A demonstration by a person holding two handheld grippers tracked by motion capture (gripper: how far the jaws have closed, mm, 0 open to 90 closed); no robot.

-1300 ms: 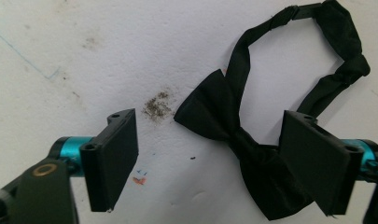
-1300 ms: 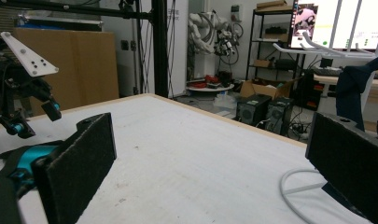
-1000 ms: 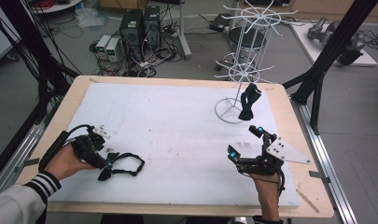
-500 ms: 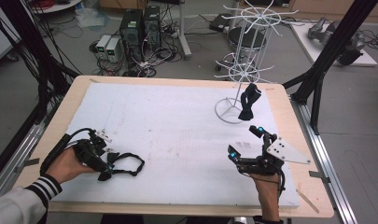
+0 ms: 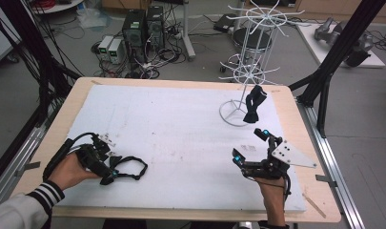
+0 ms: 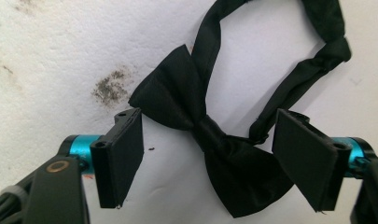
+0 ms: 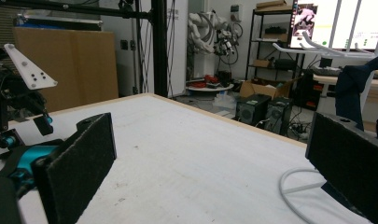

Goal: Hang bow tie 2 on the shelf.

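White sheet (image 5: 181,124) over most of the wooden table (image 5: 288,102), smudged grey in places. At its far right, a white wire rack (image 5: 257,71), ring base on the sheet, top spokes reaching beyond the table's back edge. Cut down in the right gripper view to a curve of the base ring at the lower right. No bins or trays on the table; the rack serves as the one holder, with a single dark bow tie (image 5: 254,102) hanging from a lower spoke, just above the base.

Second black bow tie (image 5: 128,167) flat on the sheet at the near left, strap looped out to the right. In the left gripper view its knot (image 6: 210,135) sits between the two pads, lower wing partly behind the right pad, strap loop cut off by the top edge.

Left hand (image 5: 71,169) low at the near left, striped cuff at the frame's bottom, wrapped round the left gripper (image 5: 112,167), aimed across the sheet at the tie. Jaws wide and just opening further, bow between them, pads clear of the cloth on both sides.

Right hand (image 5: 271,191) at the near right, holding the right gripper (image 5: 250,144) level and pointed toward the rack. Jaws spread wide, bare sheet between them.
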